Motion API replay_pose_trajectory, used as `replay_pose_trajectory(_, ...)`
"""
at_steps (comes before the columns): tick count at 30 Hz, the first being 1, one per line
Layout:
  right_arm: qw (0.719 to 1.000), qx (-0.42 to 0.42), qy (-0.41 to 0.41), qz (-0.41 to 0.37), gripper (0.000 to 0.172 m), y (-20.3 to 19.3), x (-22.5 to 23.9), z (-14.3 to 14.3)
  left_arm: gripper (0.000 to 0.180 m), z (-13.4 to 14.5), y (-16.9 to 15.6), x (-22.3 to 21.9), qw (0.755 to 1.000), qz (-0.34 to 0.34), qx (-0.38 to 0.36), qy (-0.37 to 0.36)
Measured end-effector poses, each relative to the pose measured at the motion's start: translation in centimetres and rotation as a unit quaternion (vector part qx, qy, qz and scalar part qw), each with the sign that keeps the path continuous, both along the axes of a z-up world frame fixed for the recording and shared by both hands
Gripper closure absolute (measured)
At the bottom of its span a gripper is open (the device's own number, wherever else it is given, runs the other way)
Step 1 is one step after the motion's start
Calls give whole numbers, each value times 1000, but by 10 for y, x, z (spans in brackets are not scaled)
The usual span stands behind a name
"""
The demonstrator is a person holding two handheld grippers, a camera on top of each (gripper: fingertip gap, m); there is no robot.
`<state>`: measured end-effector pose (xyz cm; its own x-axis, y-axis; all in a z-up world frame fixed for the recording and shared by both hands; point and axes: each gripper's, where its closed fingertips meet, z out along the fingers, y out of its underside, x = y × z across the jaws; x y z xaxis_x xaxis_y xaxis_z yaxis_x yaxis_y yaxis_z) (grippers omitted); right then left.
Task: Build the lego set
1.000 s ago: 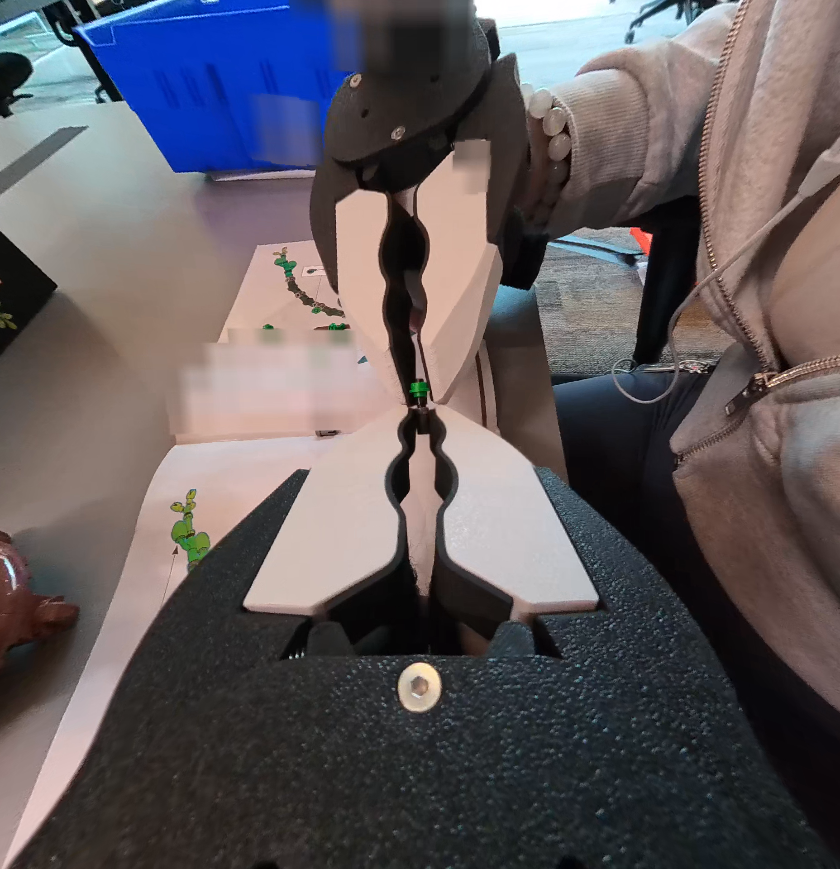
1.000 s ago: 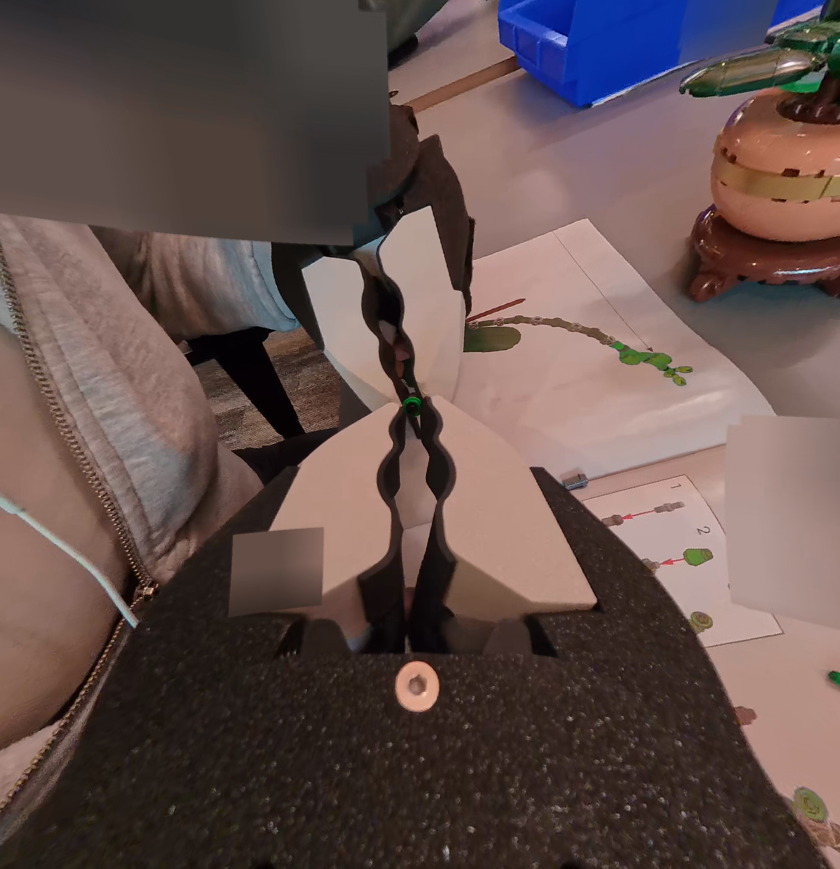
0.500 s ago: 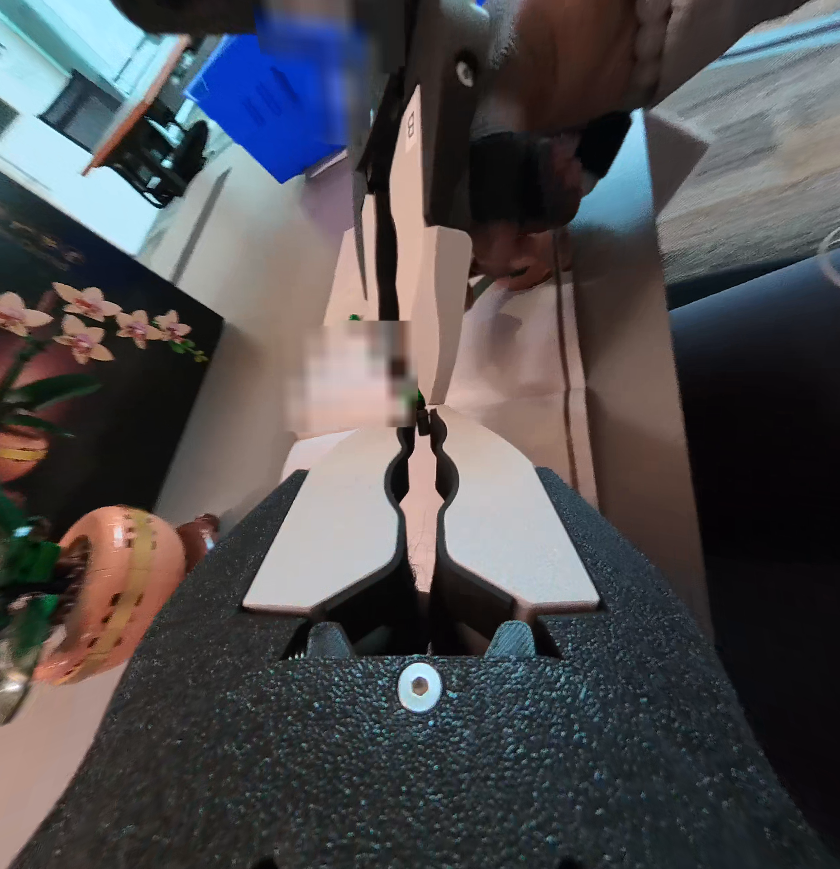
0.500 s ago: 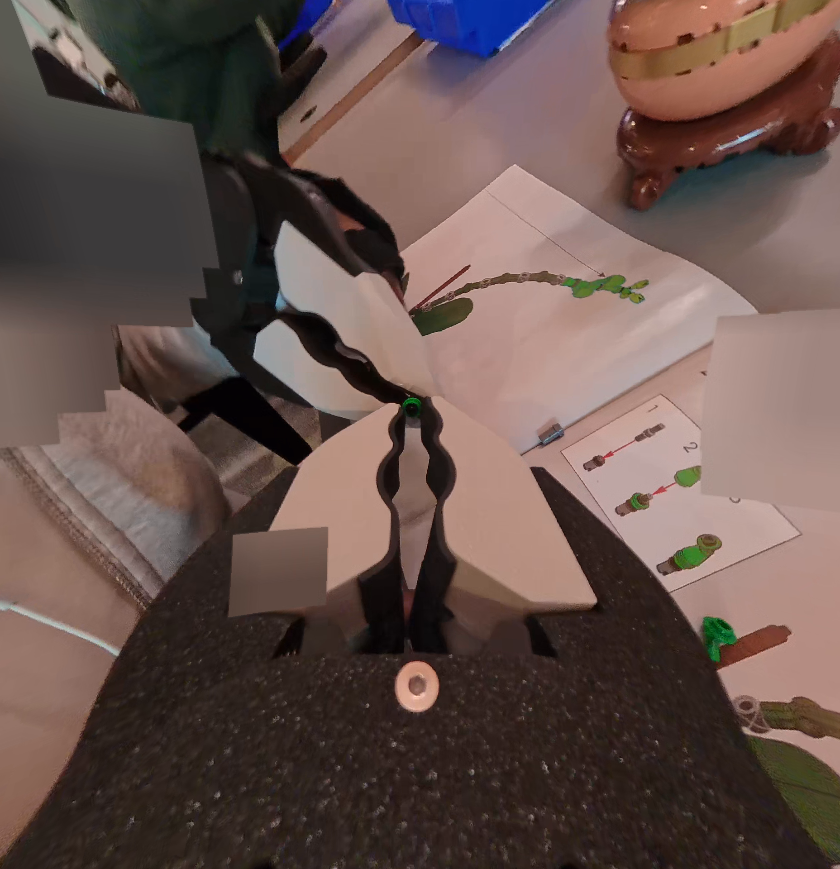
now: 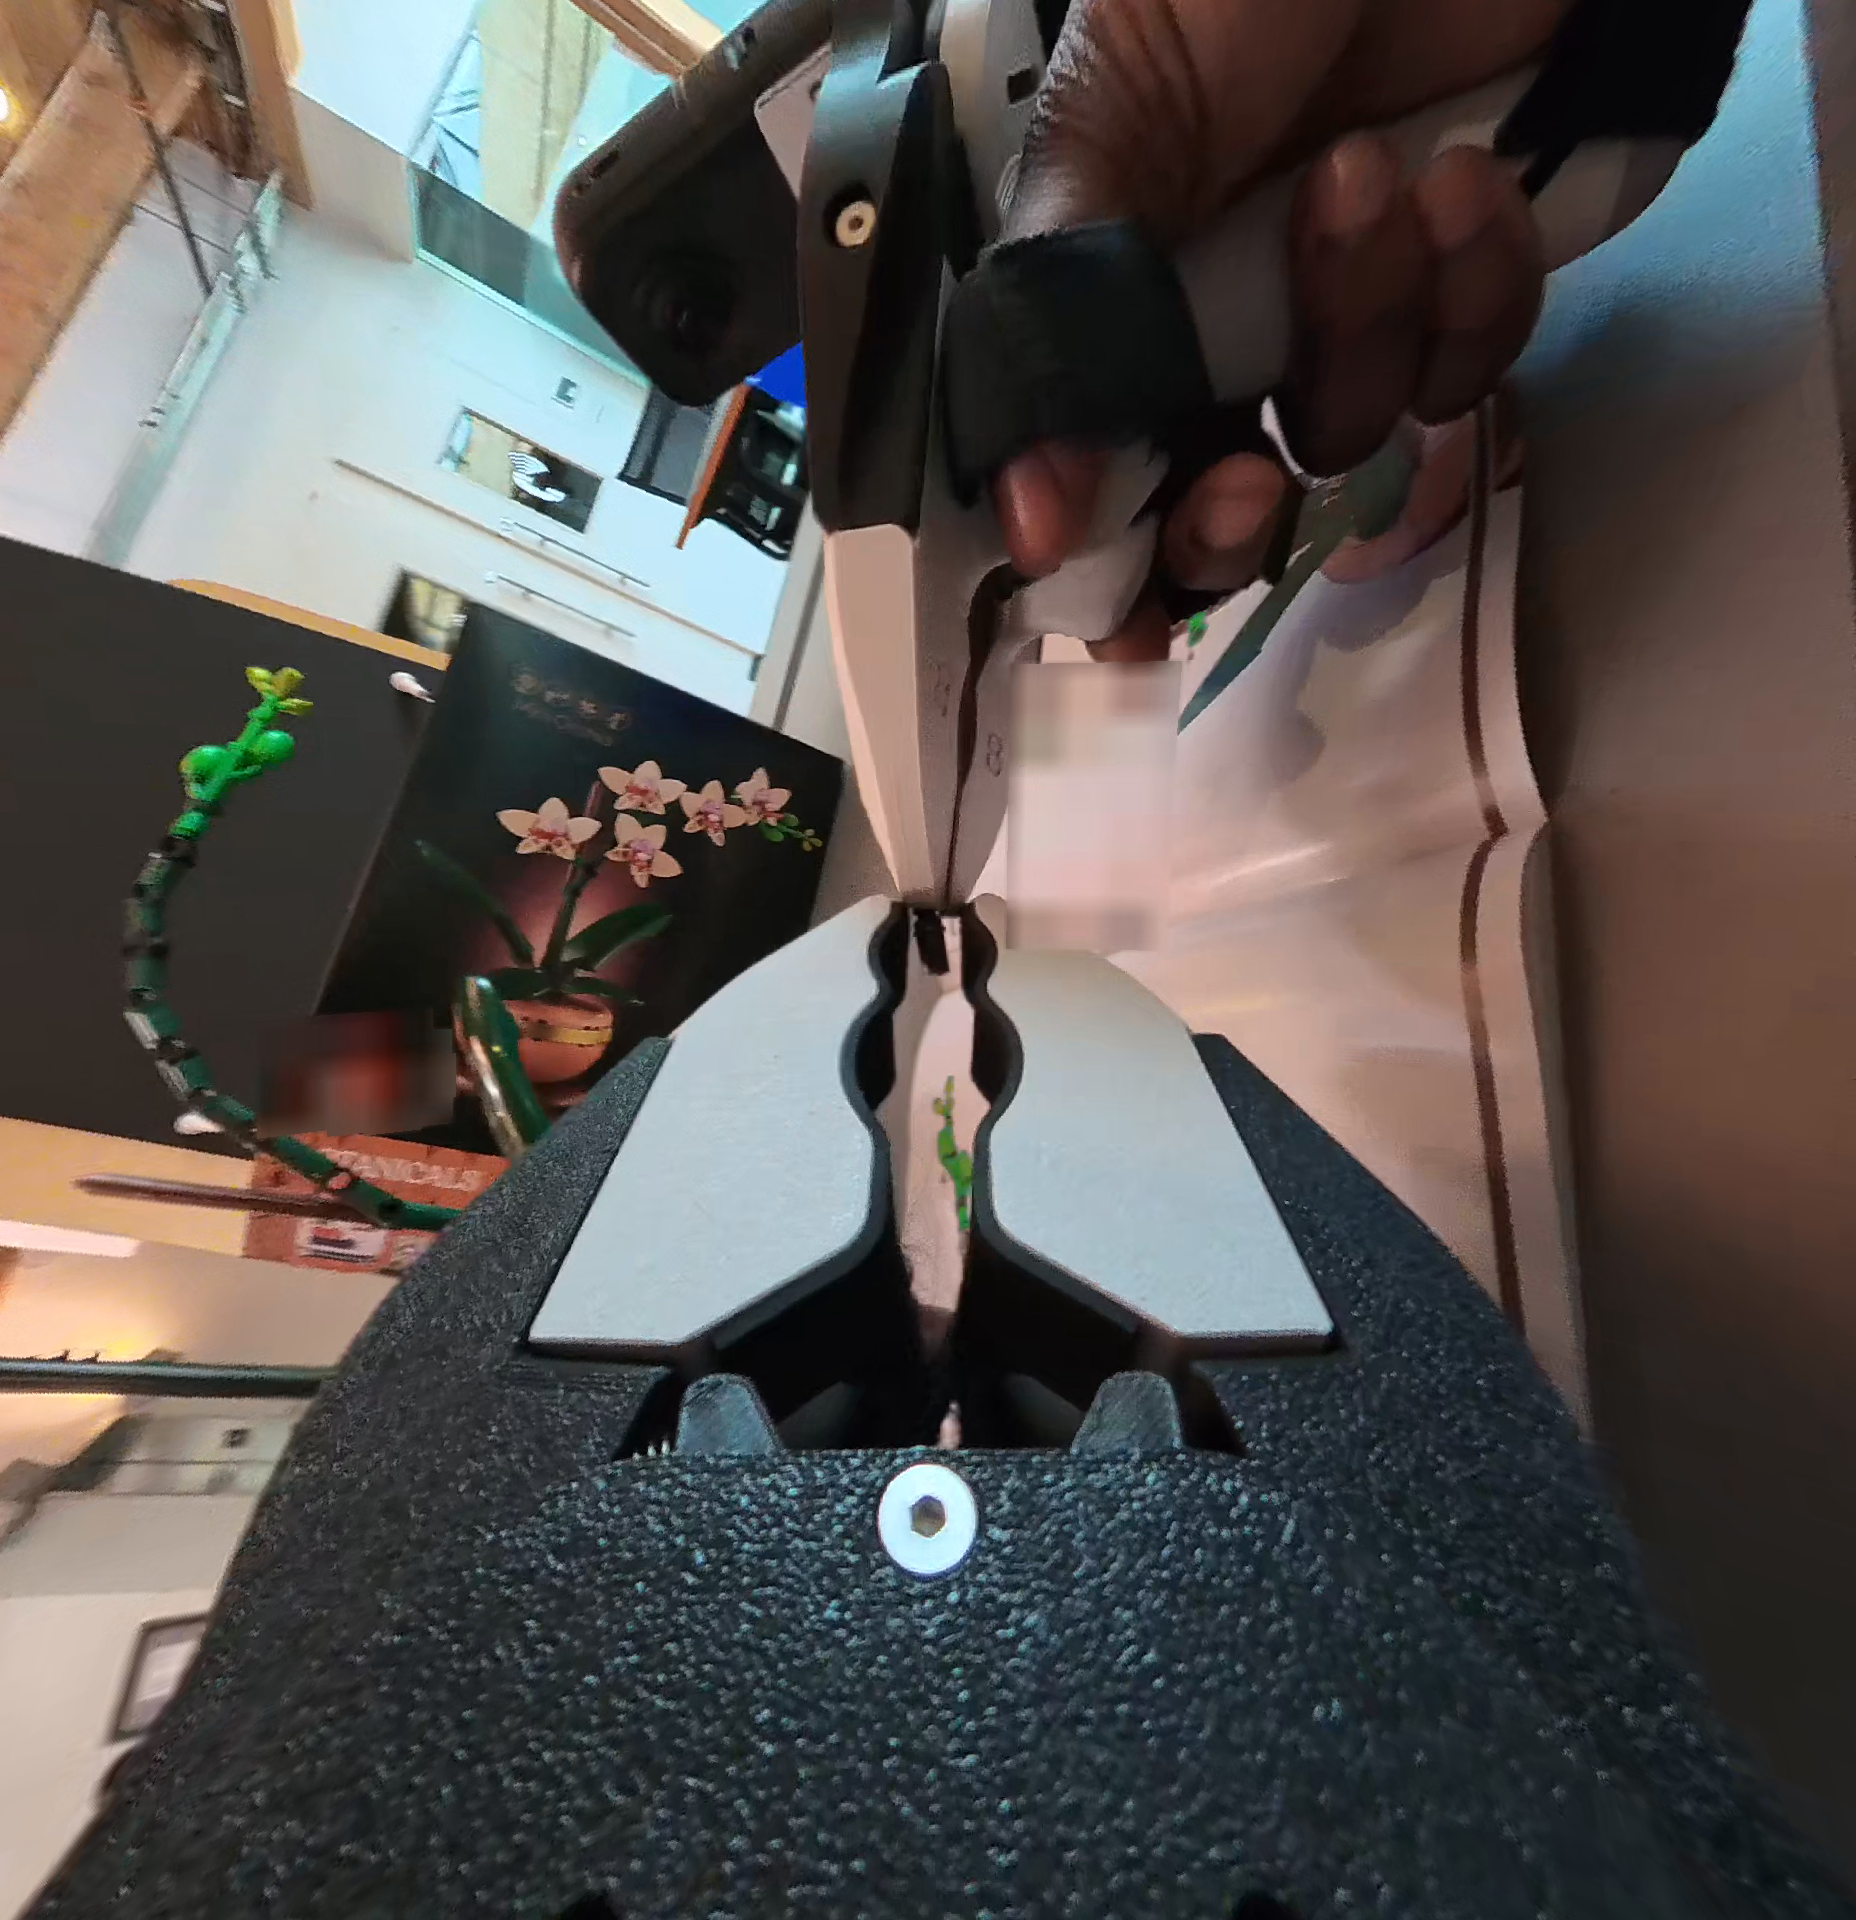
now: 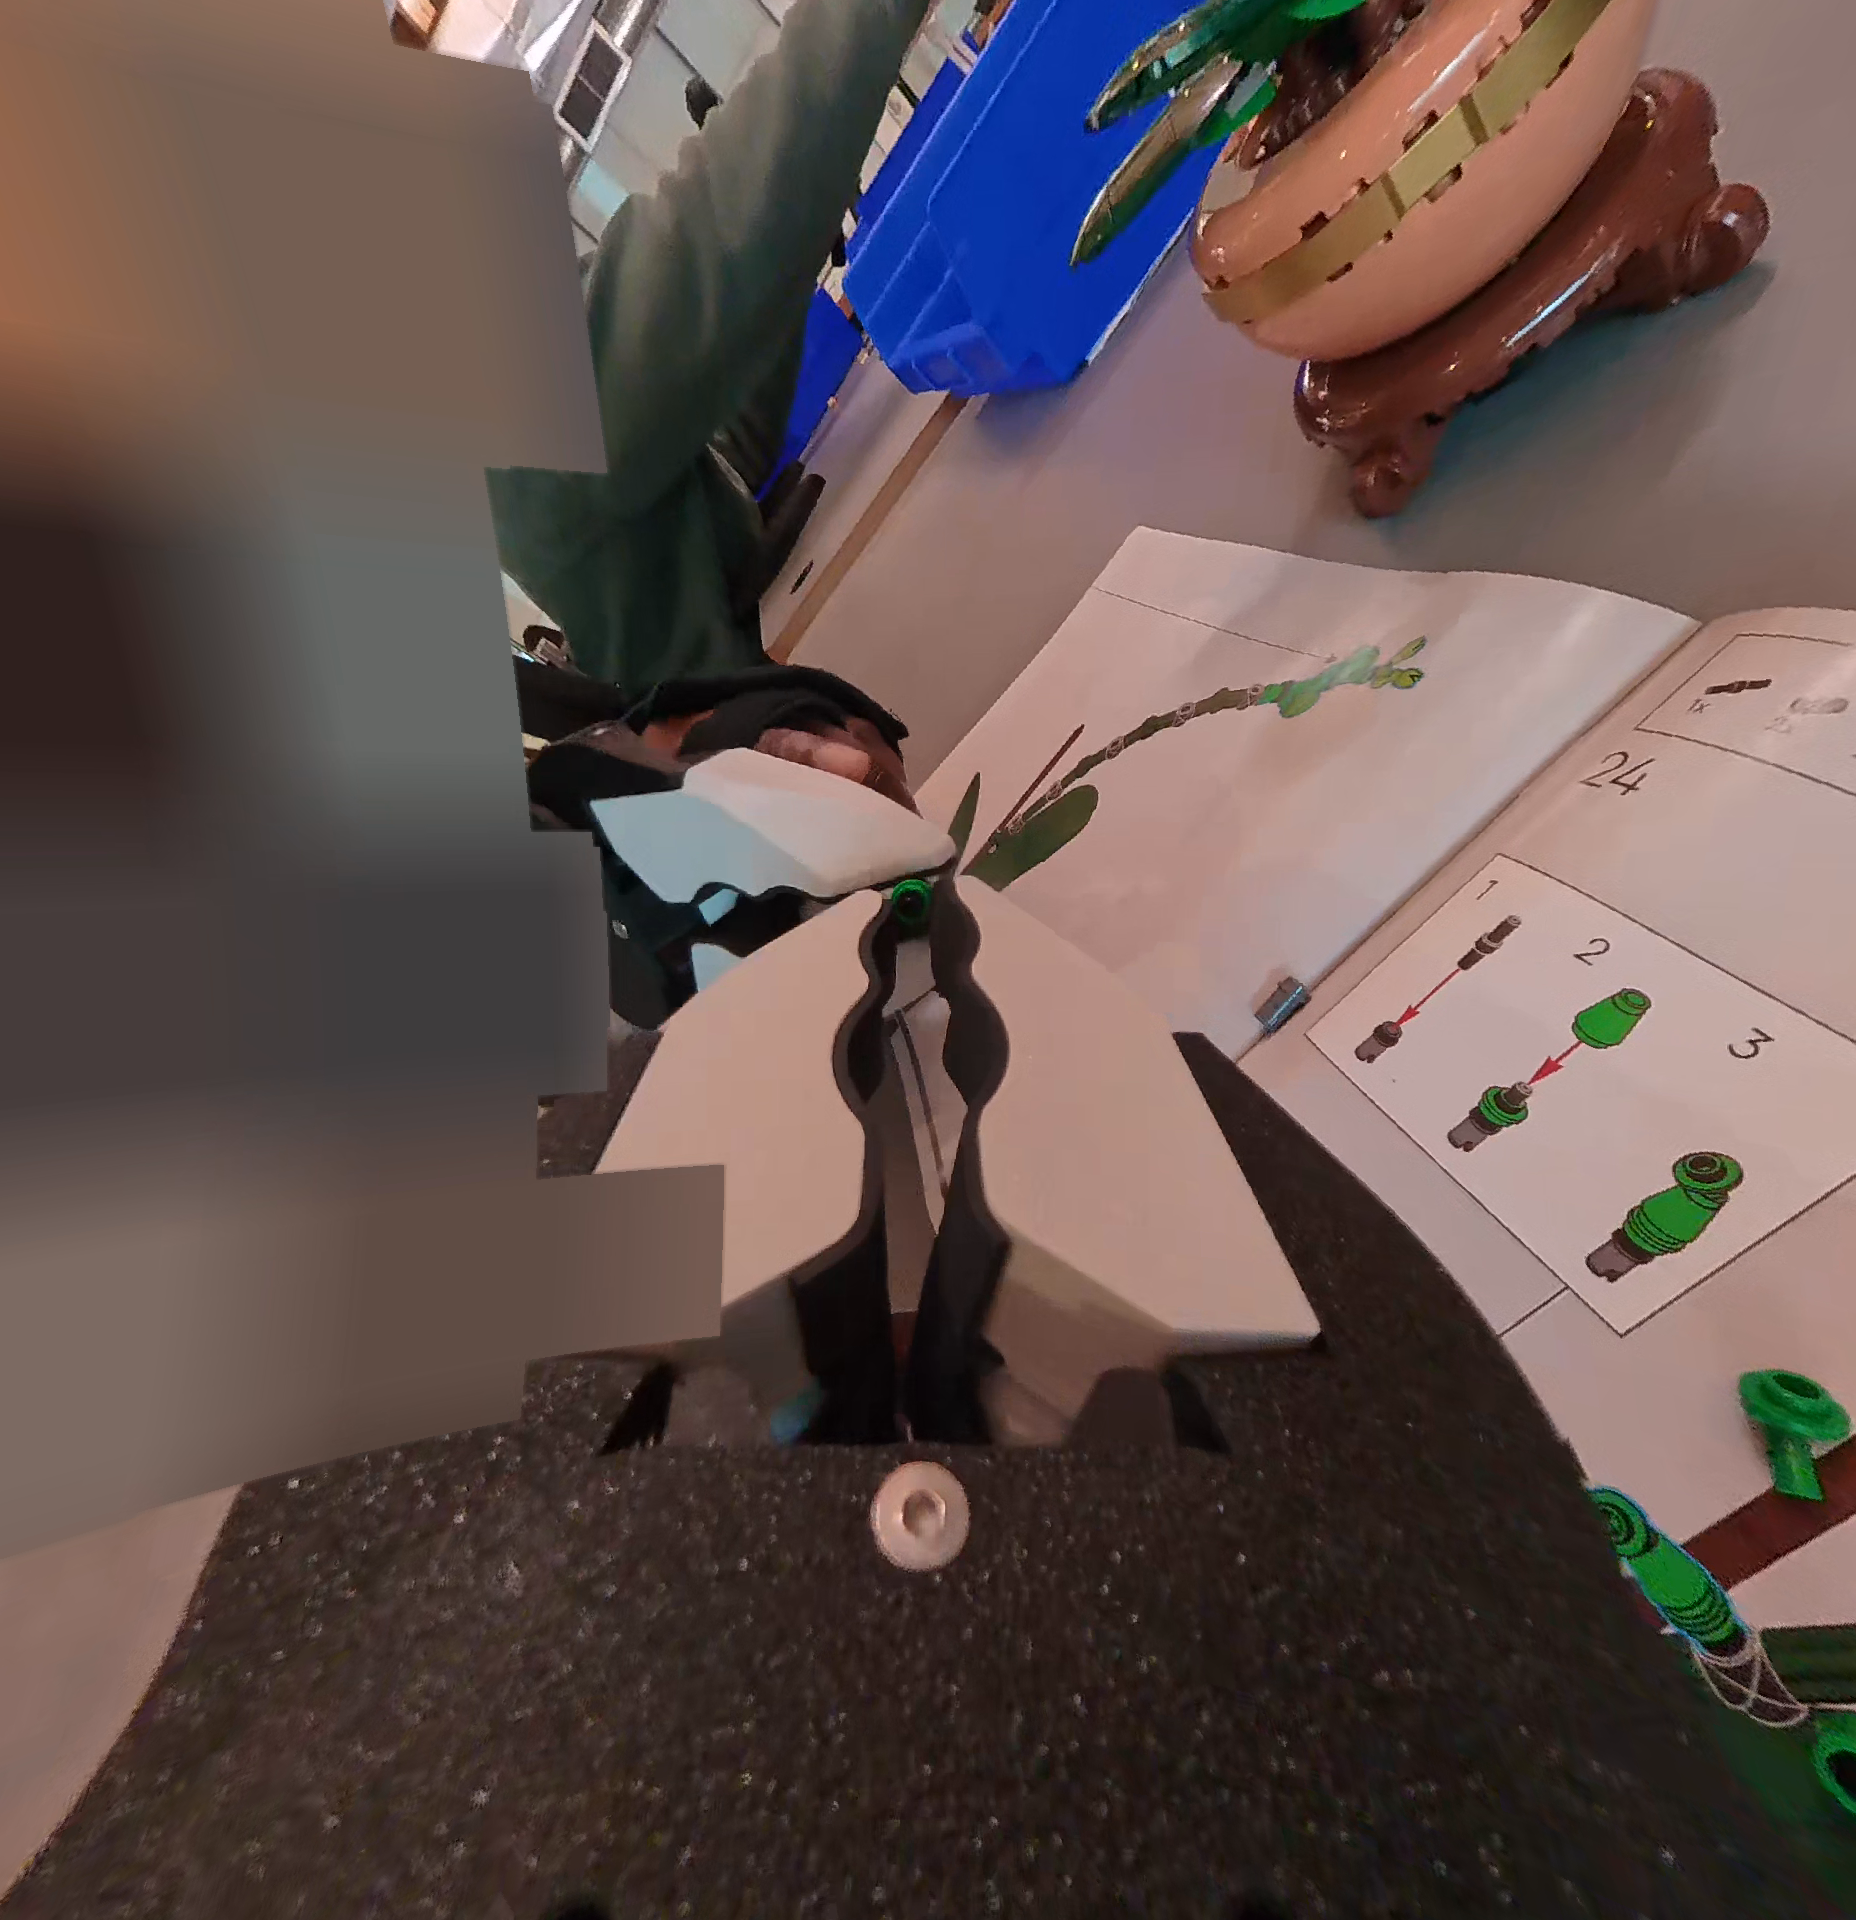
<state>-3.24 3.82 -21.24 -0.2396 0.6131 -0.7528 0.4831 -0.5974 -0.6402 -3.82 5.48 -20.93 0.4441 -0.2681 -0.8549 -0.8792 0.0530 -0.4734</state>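
Right tool (image 6: pixel 911 914) pinches small green round piece (image 6: pixel 910 902) at fingertips, pads pressed on both sides. Left tool (image 6: pixel 939 871) meets same piece from left, tip to tip. Open instruction booklet (image 6: pixel 1319 831) beneath on grey tabletop (image 6: pixel 1163 457). Tan pot on brown base (image 6: pixel 1423 239) beyond; loose green pieces (image 6: pixel 1786 1429) at right; blue bin (image 6: pixel 965 270) behind.
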Motion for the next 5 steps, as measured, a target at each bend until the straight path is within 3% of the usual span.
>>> replay_pose_trajectory(1,1000,-2,3,-4,166,0,0,1,171,1,1,0,1000,4,9,12)
replay_pose_trajectory(3,1000,1,13,-14,167,0,-1,3,172,4,1,-1,999,12,21,27)
replay_pose_trajectory(5,1000,14,18,-16,167,0,-2,5,175,5,0,-2,1000,10,11,-4)
